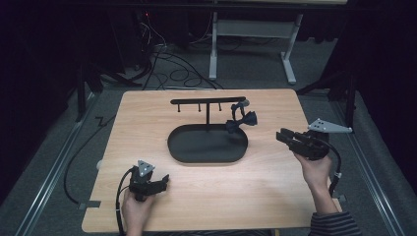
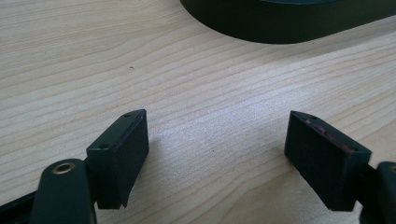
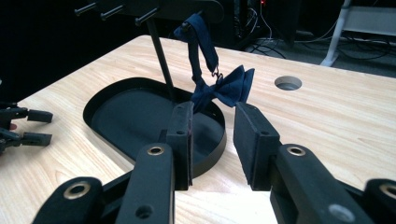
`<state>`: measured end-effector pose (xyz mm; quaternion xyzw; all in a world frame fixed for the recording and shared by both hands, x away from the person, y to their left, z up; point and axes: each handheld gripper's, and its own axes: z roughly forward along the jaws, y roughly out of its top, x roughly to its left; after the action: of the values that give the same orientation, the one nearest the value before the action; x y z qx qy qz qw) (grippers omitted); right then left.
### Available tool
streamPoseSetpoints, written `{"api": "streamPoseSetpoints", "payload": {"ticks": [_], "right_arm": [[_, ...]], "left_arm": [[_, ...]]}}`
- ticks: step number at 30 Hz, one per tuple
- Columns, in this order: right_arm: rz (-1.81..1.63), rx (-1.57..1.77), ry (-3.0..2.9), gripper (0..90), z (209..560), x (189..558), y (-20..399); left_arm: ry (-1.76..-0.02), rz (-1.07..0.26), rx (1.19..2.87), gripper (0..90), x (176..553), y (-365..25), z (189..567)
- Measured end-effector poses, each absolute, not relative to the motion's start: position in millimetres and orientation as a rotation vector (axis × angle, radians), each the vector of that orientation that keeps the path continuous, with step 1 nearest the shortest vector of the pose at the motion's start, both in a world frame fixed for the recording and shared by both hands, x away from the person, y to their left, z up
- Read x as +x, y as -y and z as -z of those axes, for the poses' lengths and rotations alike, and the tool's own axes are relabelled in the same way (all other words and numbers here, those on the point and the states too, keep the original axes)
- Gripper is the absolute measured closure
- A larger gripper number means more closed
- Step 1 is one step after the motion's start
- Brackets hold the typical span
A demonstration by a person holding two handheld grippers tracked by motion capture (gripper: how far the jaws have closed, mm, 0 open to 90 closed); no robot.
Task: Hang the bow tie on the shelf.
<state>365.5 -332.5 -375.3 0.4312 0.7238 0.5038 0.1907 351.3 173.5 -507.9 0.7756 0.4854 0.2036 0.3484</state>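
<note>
A navy bow tie hangs by its strap from the right end of a black T-shaped stand. The stand rises from a black oval tray at mid-table. My right gripper is held over the table's right side, pointing at the bow tie from a short way off. Its jaws stand partly apart with nothing between them. My left gripper rests low near the front left, open over bare wood, a corner of the tray ahead of it.
The wooden table has a round hole near its far right corner. Several short pegs hang under the stand's bar. Cables and a white table frame lie on the floor beyond the far edge.
</note>
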Motion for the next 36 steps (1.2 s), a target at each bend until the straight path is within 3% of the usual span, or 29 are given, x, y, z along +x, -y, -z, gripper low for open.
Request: {"api": "streamPoseSetpoints", "payload": {"ticks": [36], "right_arm": [[-1.492, 1.299, -2.021, 66.0, 421, 343, 342]], "left_arm": [[-1.258, -0.529, 2.012, 22.1, 351, -173, 508]]}}
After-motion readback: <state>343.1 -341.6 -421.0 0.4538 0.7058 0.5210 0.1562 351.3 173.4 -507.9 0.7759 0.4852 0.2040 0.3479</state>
